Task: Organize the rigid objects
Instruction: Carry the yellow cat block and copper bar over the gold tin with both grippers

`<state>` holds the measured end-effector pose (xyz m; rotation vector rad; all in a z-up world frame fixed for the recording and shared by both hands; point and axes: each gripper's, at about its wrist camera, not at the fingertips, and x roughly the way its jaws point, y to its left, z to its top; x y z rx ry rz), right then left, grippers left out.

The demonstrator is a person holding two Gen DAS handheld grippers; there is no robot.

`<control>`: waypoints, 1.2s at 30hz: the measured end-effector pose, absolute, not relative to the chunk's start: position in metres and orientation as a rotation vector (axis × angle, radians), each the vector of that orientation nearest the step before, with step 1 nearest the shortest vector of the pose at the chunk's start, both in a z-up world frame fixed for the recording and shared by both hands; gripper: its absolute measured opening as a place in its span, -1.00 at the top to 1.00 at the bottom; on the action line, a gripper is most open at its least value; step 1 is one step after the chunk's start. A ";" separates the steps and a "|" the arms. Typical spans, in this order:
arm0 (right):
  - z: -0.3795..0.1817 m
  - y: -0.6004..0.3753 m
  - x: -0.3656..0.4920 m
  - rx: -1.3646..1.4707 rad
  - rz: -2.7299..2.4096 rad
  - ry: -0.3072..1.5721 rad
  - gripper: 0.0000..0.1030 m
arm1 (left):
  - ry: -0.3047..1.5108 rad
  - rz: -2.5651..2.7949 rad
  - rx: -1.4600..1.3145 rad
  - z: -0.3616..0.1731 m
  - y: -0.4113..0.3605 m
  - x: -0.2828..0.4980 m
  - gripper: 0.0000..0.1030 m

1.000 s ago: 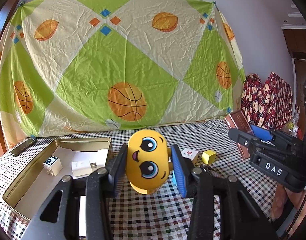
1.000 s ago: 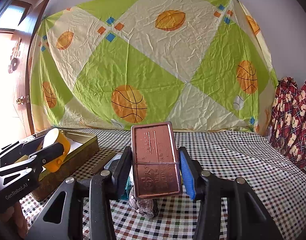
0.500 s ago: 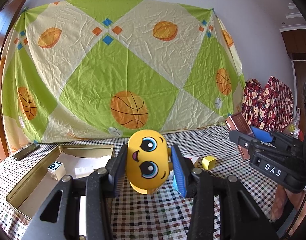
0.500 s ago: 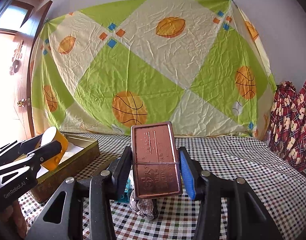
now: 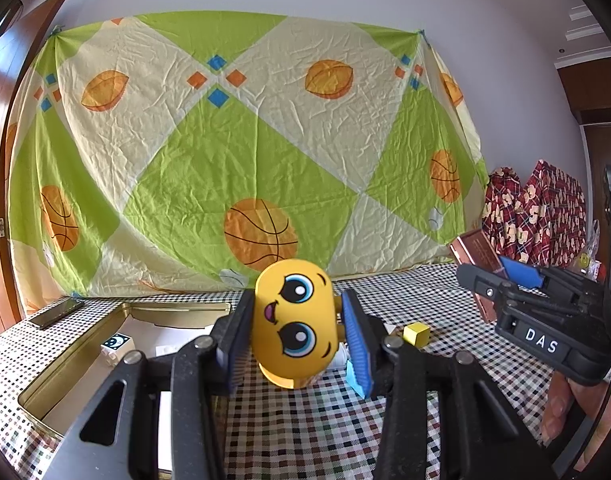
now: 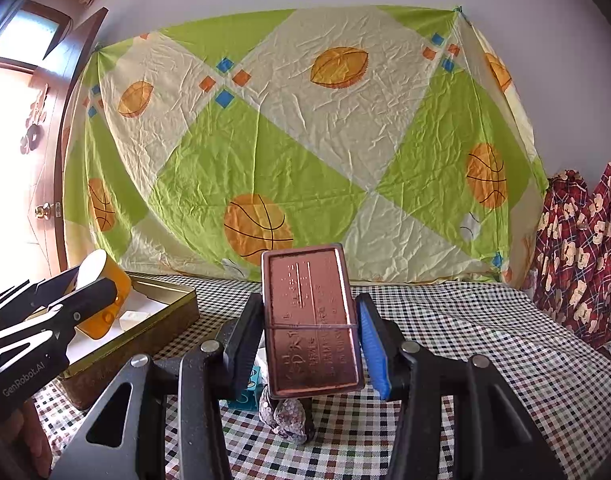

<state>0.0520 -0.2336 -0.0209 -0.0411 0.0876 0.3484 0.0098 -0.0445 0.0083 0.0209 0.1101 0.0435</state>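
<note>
A: Nearest, low centre of the left wrist view, the left gripper (image 5: 295,336) has its fingers clamped on the yellow face toy (image 5: 293,322). In the right wrist view's centre, the right gripper (image 6: 309,338) grips the copper tin (image 6: 311,320), both above the checked counter (image 5: 445,360).

B: Risks?

A: The toy is rounded; it may slip out, I'd judge. The tall tin could twist. Farther, at lower left, the gold tray (image 5: 77,364) holds a white block (image 5: 115,344); a yellow cube (image 5: 416,334) lies right of centre.

B: Changes?

A: Against the earlier frames, both grips are unchanged; the tray and counter sit lower in view.
</note>
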 end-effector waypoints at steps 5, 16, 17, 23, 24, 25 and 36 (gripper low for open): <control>-0.022 -0.232 0.050 -0.035 0.347 0.080 0.05 | 0.087 0.051 0.025 0.008 -0.045 0.005 0.19; -0.022 -0.219 0.049 -0.044 0.375 0.086 0.05 | 0.102 0.062 0.001 0.010 -0.030 0.006 0.19; -0.022 -0.218 0.049 -0.045 0.378 0.086 0.05 | 0.103 0.063 0.000 0.010 -0.029 0.006 0.19; -0.023 -0.209 0.048 -0.050 0.398 0.088 0.05 | 0.105 0.079 -0.016 0.009 -0.019 0.005 0.19; -0.023 -0.207 0.048 -0.051 0.400 0.088 0.05 | 0.105 0.083 -0.019 0.009 -0.018 0.005 0.19; -0.023 -0.206 0.048 -0.052 0.404 0.088 0.05 | 0.105 0.085 -0.019 0.009 -0.017 0.005 0.19; -0.025 -0.179 0.044 -0.079 0.452 0.091 0.05 | 0.113 0.115 -0.042 0.009 0.003 0.005 0.19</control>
